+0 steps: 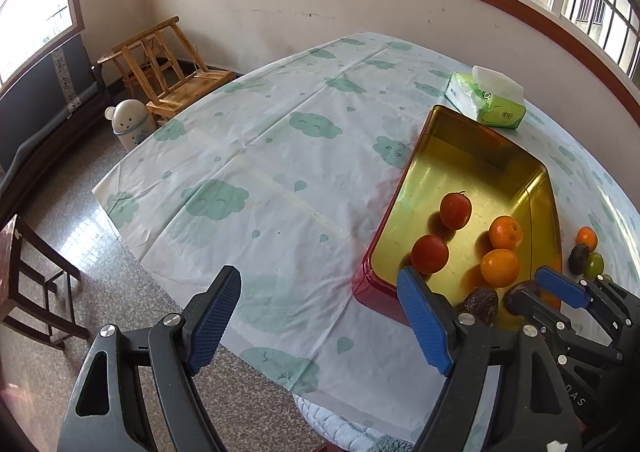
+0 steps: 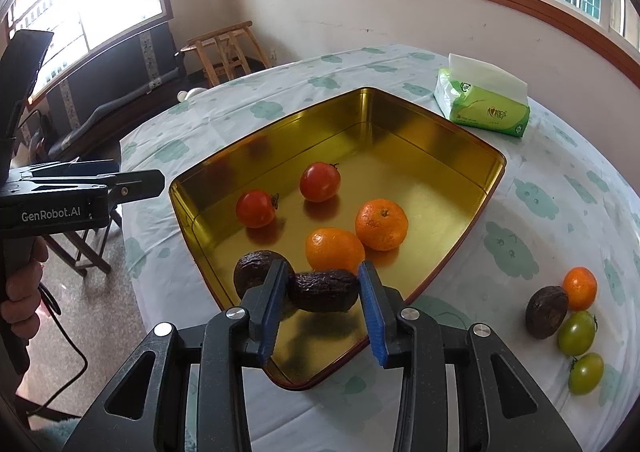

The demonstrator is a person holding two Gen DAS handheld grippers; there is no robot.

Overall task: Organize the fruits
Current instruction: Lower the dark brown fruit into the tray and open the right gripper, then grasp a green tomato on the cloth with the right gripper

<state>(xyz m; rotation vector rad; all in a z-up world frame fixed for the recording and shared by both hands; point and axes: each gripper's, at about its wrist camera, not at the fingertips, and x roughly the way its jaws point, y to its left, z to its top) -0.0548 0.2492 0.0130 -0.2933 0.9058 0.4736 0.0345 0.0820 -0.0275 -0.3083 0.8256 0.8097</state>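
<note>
- Right now your right gripper (image 2: 323, 294) is clamped on a wrinkled dark avocado (image 2: 323, 290), held over the near corner of the gold tin (image 2: 460, 143).
- Your left gripper (image 1: 318, 316) stands wide apart with nothing between its pads, over the tablecloth (image 1: 280, 155) beside the tin.
- "GenRobot.AI" reads on the left gripper's side.
- Both grippers tilt downward.

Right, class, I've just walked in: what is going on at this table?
A person is sorting fruit into a gold tin with two handheld grippers. The right gripper is shut on a dark avocado over the tin's near corner, beside another avocado. Two tomatoes and two oranges already lie inside. The left gripper is open and empty. Four fruits wait on the tablecloth.
</note>
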